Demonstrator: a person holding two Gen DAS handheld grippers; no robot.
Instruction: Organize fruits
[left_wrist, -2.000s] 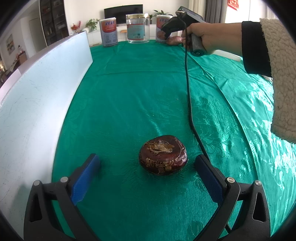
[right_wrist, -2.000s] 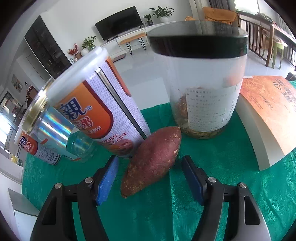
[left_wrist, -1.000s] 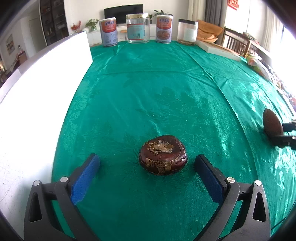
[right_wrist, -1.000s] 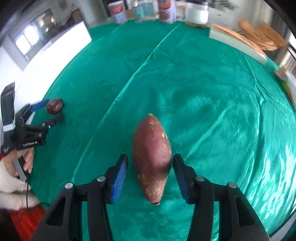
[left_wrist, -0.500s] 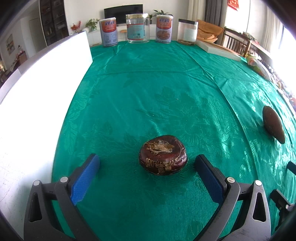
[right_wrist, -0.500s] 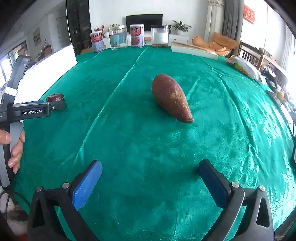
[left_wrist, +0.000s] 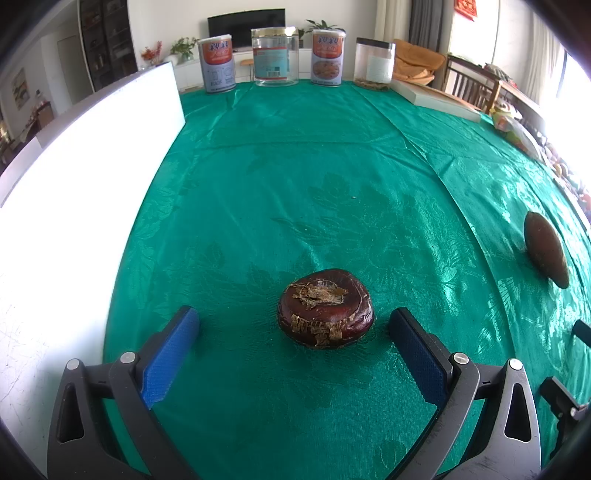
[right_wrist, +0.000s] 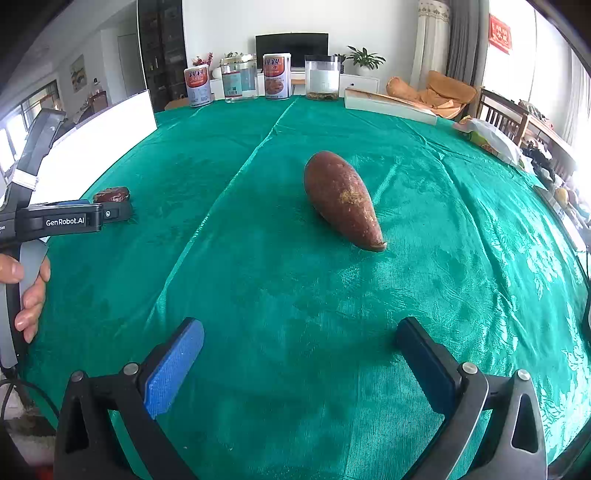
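Observation:
A dark brown, flat round water chestnut (left_wrist: 325, 308) lies on the green tablecloth just ahead of my left gripper (left_wrist: 293, 332), which is open and empty around it without touching. It also shows small in the right wrist view (right_wrist: 111, 194). A reddish sweet potato (right_wrist: 341, 205) lies on the cloth well ahead of my right gripper (right_wrist: 299, 349), which is open and empty. The sweet potato also shows at the right edge of the left wrist view (left_wrist: 546, 254).
A white board (left_wrist: 74, 206) stands along the table's left side. Two cans (left_wrist: 327, 58), a glass jar (left_wrist: 274, 57) and a black-lidded jar (left_wrist: 373, 62) stand at the far edge, beside a flat box (right_wrist: 389, 105). Bags and clutter (right_wrist: 495, 140) lie at the right.
My right gripper carried the sweet potato from beside the far cans to the table's middle, let it go and drew back with jaws open. The left gripper has not moved.

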